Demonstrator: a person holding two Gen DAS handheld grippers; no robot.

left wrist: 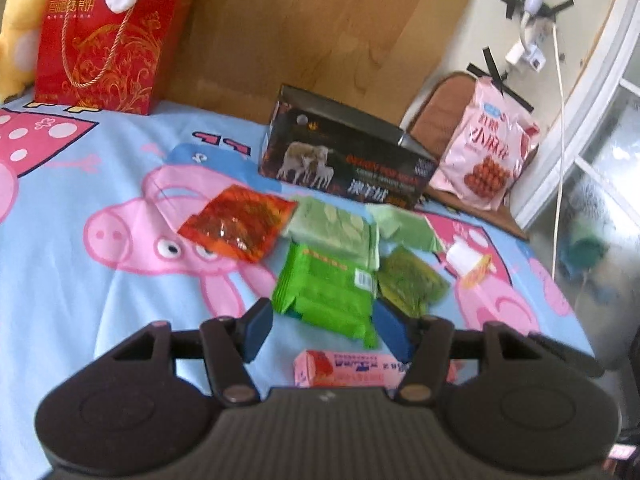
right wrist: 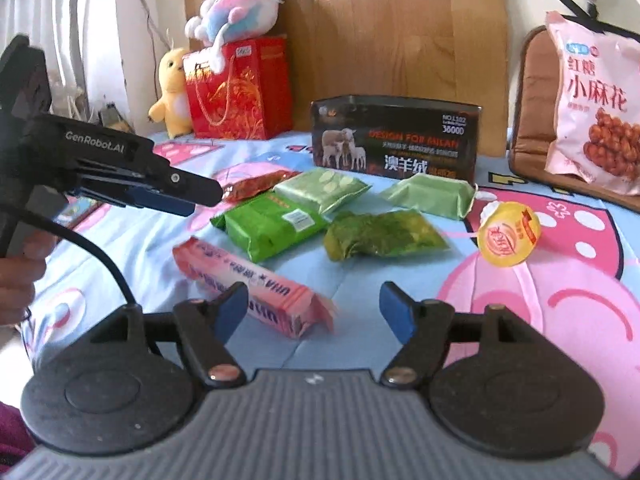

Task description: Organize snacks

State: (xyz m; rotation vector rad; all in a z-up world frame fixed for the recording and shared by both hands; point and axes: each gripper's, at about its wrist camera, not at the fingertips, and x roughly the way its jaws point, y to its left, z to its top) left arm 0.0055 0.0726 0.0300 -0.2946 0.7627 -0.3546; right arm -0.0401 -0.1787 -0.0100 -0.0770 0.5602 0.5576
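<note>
Snacks lie on a cartoon-pig bedsheet (left wrist: 80, 184). A bright green packet (left wrist: 326, 294) sits just ahead of my open, empty left gripper (left wrist: 324, 326); a pink wafer pack (left wrist: 344, 368) lies under it. An orange-red packet (left wrist: 238, 226), two pale green packets (left wrist: 336, 230) (left wrist: 404, 224), an olive packet (left wrist: 412, 280) and a jelly cup (left wrist: 468, 266) lie beyond. My right gripper (right wrist: 312, 310) is open and empty over the pink wafer pack (right wrist: 252, 288). The left gripper (right wrist: 172, 194) shows in the right wrist view. The jelly cup (right wrist: 506, 234) lies right.
A black tin box (left wrist: 344, 156) stands behind the snacks. A red gift bag (left wrist: 108, 40) and a yellow plush (left wrist: 20, 28) stand at the back left. A large pink snack bag (left wrist: 484, 148) leans on a brown cushion (left wrist: 436, 116) at the right. A wooden headboard (left wrist: 320, 20) is behind.
</note>
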